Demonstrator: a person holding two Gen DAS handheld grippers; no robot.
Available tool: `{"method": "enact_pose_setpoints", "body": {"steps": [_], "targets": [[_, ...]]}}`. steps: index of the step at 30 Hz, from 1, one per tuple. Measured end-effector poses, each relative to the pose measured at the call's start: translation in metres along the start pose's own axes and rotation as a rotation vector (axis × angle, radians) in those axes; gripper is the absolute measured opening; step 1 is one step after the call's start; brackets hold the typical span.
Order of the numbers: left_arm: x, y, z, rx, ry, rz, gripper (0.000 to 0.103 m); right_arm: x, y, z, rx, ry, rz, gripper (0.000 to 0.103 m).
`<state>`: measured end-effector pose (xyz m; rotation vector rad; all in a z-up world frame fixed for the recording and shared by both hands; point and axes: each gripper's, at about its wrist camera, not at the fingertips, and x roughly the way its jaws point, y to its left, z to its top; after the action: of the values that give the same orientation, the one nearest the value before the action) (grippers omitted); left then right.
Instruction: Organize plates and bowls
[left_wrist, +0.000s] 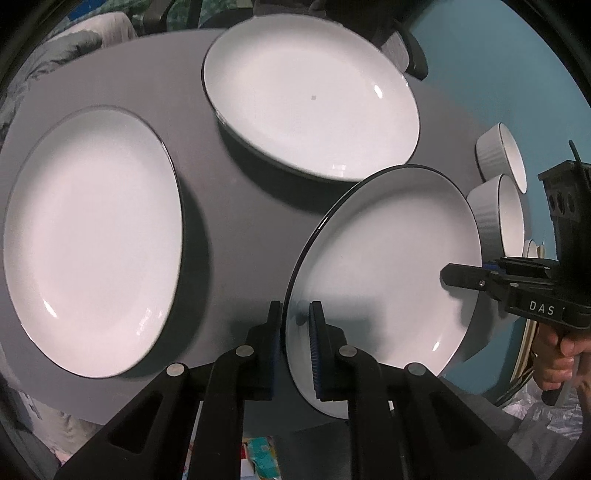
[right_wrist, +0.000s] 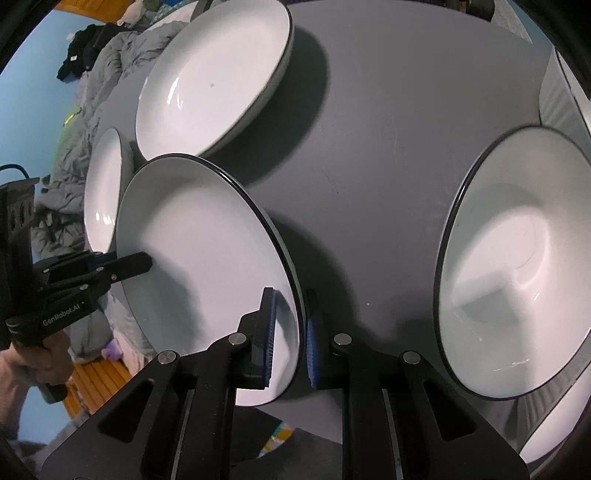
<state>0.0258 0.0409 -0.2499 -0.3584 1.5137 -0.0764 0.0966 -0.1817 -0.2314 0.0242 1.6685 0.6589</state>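
Observation:
A white plate with a dark rim (left_wrist: 388, 258) (right_wrist: 199, 251) is held between both grippers, tilted a little above the grey table (left_wrist: 229, 206) (right_wrist: 388, 147). My left gripper (left_wrist: 295, 308) is shut on its near rim, with blue pads on either side. In the right wrist view this gripper (right_wrist: 144, 263) grips the plate's left edge. My right gripper (right_wrist: 290, 295) is shut on the opposite rim and shows in the left wrist view (left_wrist: 452, 275) at the plate's right edge. Another plate (left_wrist: 92, 240) (right_wrist: 105, 192) lies flat on the table. A deeper plate (left_wrist: 310, 99) (right_wrist: 214, 77) rests farther back.
Two ribbed white bowls (left_wrist: 502, 158) (left_wrist: 506, 218) sit at the right in the left wrist view. A large white bowl (right_wrist: 517, 266) stands close on the right of the right gripper. A person's hand (left_wrist: 554, 354) (right_wrist: 40, 354) holds each handle. Bedding and clutter lie beyond the table.

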Motion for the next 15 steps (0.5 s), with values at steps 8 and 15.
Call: {"method": "enact_pose_setpoints", "body": {"steps": [8,15], "targets": [[-0.017,-0.001,0.008,0.011,-0.037,0.012,0.012,-0.021,-0.006,0.006,0.002,-0.033,0.005,0.015],[-0.035,0.008,0.034,0.003,-0.067,0.011,0.013,-0.033,-0.007,0.021,-0.015,-0.048,-0.003,0.015]]}}
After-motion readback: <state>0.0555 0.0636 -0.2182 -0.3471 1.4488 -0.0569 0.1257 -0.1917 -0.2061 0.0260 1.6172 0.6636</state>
